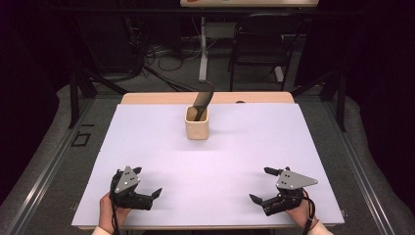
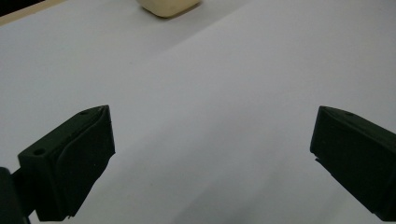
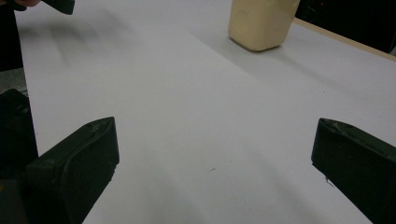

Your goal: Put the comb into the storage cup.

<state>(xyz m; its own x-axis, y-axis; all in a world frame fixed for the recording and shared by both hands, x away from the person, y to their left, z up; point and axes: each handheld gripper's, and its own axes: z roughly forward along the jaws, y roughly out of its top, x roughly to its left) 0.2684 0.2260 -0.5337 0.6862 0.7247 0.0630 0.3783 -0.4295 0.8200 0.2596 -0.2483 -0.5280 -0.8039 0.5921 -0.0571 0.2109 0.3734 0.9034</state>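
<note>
I am holding my left gripper [image 1: 146, 182] at the lower left of the high view and my right gripper [image 1: 266, 185] at the lower right, both hovering low over the near edge of the table, each with its jaws spread wide apart and nothing between them. The cup [image 1: 197, 122] is standing upright in the upper middle of that view, well apart from both grippers, with a dark utensil [image 1: 202, 100] leaning out of it toward the upper right. I judge that I am sitting at the very start of the work, with the reach not yet begun; the next move calls for carrying one gripper forward and up the sheet, lining its open jaws on either side of the slanting handle, and closing gently. The cup is looking matte and cream-coloured, squarish with rounded corners (its base shows at the top of the left gripper view [image 2: 169, 6] and, larger, in the right gripper view [image 3: 261, 24]). The utensil seems to be a flat, slightly curved dark piece, perhaps plastic, though I cannot tell its head inside the cup. The white sheet [image 1: 235, 147] is lying smooth and flat.
</note>
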